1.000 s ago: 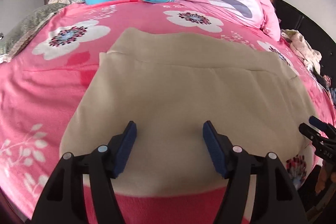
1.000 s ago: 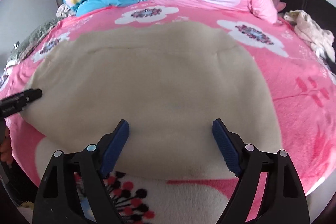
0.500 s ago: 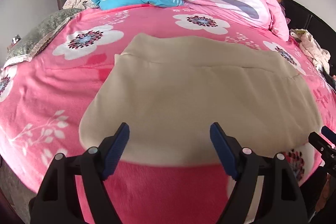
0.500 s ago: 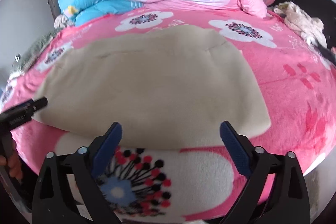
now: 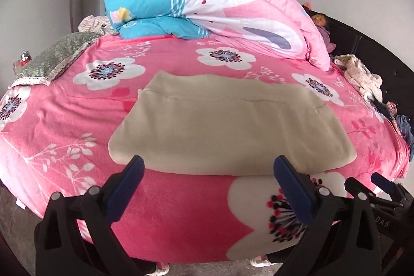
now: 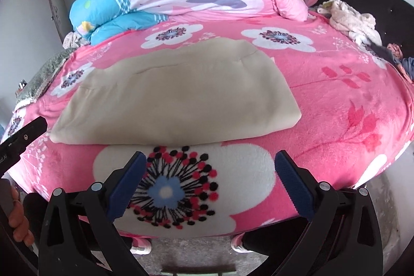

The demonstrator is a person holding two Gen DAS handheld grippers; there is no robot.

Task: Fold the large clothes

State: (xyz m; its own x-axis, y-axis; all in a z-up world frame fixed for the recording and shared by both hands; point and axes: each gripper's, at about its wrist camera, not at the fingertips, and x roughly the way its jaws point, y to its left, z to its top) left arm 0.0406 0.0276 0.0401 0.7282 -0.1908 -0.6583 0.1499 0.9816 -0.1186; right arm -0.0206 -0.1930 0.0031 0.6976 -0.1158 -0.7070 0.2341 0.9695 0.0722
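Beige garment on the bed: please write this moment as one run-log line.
beige garment: folded flat on pink blanket | left gripper: open, empty | right gripper: open, empty

Bare pink blanket (image 5: 181,201) before folded beige garment (image 5: 227,131); rolled duvet (image 5: 207,9) behind.

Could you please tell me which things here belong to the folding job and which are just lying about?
Part of the job:
- beige garment, folded flat on the bed
- left gripper, open
- right gripper, open

Just lying about:
- rolled pink-and-blue duvet
- grey patterned cloth
- cream clothes pile
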